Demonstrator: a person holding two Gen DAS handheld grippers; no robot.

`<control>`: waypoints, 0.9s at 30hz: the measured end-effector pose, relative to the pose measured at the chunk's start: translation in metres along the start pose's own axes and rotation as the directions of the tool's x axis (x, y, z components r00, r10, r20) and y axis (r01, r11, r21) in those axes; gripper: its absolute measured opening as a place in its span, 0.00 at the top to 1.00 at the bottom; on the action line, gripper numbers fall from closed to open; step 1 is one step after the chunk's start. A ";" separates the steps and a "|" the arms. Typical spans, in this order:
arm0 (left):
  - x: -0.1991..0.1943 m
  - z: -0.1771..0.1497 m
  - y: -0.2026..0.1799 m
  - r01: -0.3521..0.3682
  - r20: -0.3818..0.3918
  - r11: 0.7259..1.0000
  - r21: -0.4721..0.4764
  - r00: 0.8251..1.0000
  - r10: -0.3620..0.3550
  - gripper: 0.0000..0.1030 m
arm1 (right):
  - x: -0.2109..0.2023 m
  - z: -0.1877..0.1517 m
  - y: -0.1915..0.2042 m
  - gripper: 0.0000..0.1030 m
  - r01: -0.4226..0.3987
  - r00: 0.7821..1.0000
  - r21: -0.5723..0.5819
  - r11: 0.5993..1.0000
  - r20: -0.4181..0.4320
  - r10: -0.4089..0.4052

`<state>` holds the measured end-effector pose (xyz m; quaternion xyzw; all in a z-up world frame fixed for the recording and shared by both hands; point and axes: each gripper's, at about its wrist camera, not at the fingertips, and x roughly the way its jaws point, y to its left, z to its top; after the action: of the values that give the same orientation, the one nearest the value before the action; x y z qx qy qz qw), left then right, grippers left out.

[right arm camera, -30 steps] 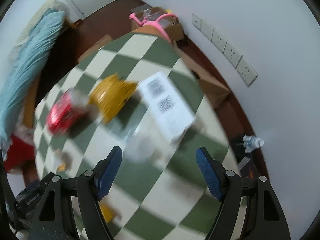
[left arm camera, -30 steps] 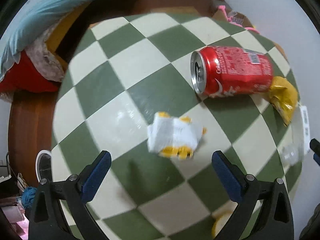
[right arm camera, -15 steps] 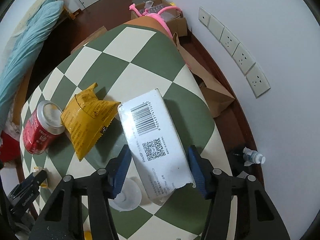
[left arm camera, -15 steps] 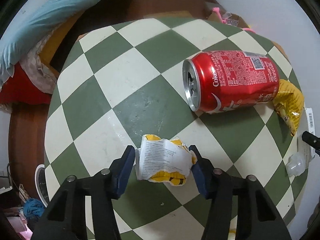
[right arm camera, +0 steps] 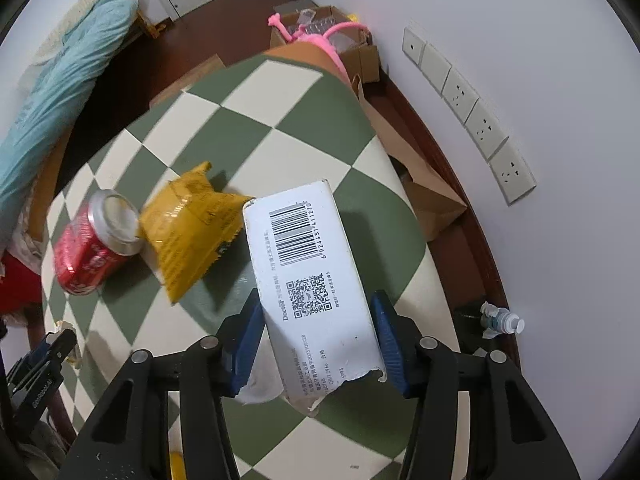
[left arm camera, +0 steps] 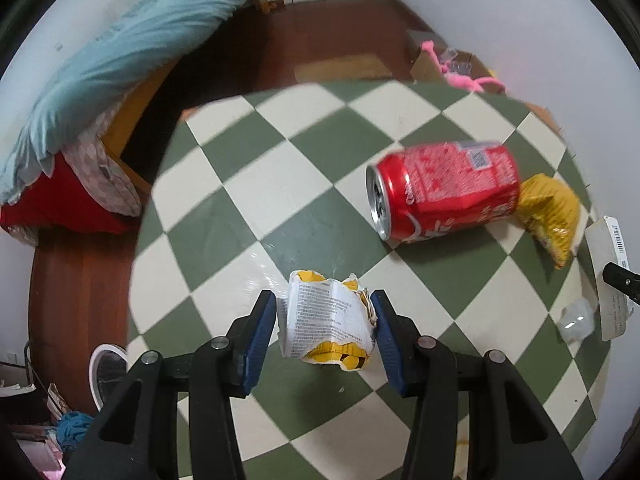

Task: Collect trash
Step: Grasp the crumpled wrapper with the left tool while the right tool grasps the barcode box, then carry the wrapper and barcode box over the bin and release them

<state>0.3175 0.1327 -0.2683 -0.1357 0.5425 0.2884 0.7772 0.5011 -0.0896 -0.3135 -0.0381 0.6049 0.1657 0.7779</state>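
Left wrist view: the left hand-held gripper (left arm camera: 324, 328) pinches a crumpled white-and-yellow wrapper (left arm camera: 326, 326) at lower centre, both blue pads pressed against its sides, above the green-and-cream checkered worktop (left arm camera: 280, 184). A red soda can (left arm camera: 444, 190) lies on its side at right of frame, a yellow snack bag (left arm camera: 550, 212) touching its far end. A clear plastic scrap (left arm camera: 576, 318) lies at the right edge. Right wrist view: the right hand-held gripper (right arm camera: 316, 336) clamps a white barcode carton (right arm camera: 312, 280) at lower centre, its torn end nearest the camera. The snack bag (right arm camera: 192, 228) sits left of the carton, the can (right arm camera: 94, 242) beyond it. A brown paper bag (right arm camera: 424, 184) stands beside the worktop at right.
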 end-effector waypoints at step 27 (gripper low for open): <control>-0.198 -0.079 0.174 0.061 0.258 0.983 -0.176 0.966 -0.013 0.56 | -0.200 -0.139 0.167 0.49 -0.284 0.928 -0.196 0.939 0.191 0.321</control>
<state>0.1046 0.1707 -0.0980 -0.1781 0.4063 0.3374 0.8303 0.2783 -0.0105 -0.1360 0.0103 0.4978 0.3364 0.7993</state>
